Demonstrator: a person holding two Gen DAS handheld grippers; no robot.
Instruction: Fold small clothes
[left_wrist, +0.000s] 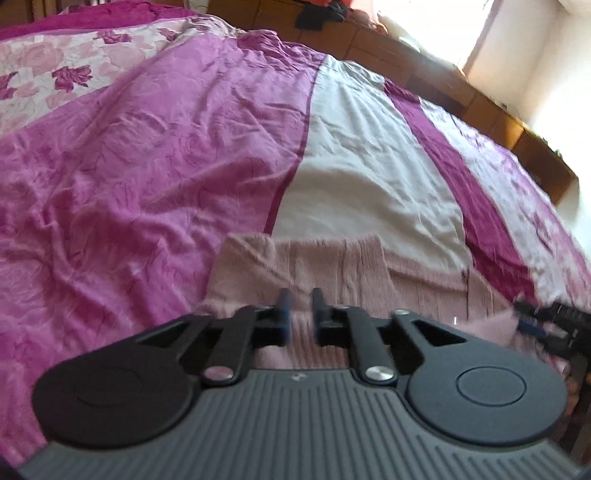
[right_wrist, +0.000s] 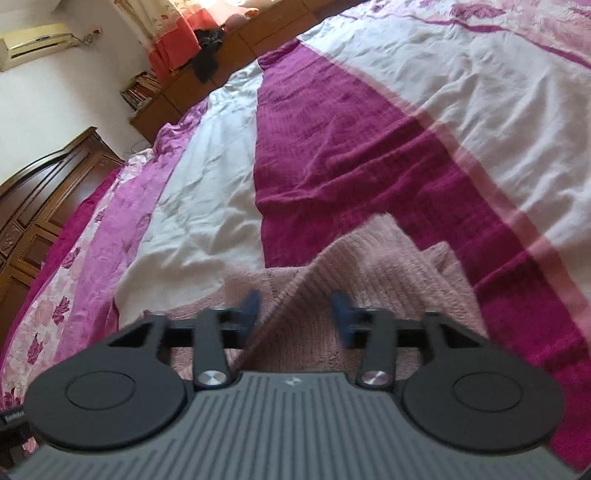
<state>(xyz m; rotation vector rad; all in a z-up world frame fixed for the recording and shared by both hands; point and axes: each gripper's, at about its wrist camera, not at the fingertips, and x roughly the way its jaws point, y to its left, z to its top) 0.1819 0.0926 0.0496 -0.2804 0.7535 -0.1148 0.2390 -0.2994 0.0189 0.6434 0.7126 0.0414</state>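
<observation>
A pink ribbed knit garment (left_wrist: 332, 266) lies on the bed just ahead of both grippers. My left gripper (left_wrist: 301, 314) sits low over its near edge. Its blue fingers (left_wrist: 284, 310) stand only a narrow gap apart, and a pale ridge of the knit fills that gap. My right gripper (right_wrist: 295, 314) is open wide over the same garment (right_wrist: 388, 266), and a raised fold edge (right_wrist: 288, 291) runs diagonally between its fingers. In the left wrist view the right gripper (left_wrist: 546, 321) shows at the far right, at the garment's edge.
The bedspread (left_wrist: 147, 166) has pink, white and magenta bands and is wrinkled. A wooden headboard ledge (left_wrist: 424, 70) runs along the far side with dark clothing on it. A dark wooden cabinet (right_wrist: 40, 199) stands at the left, and an air conditioner (right_wrist: 33, 40) hangs on the wall.
</observation>
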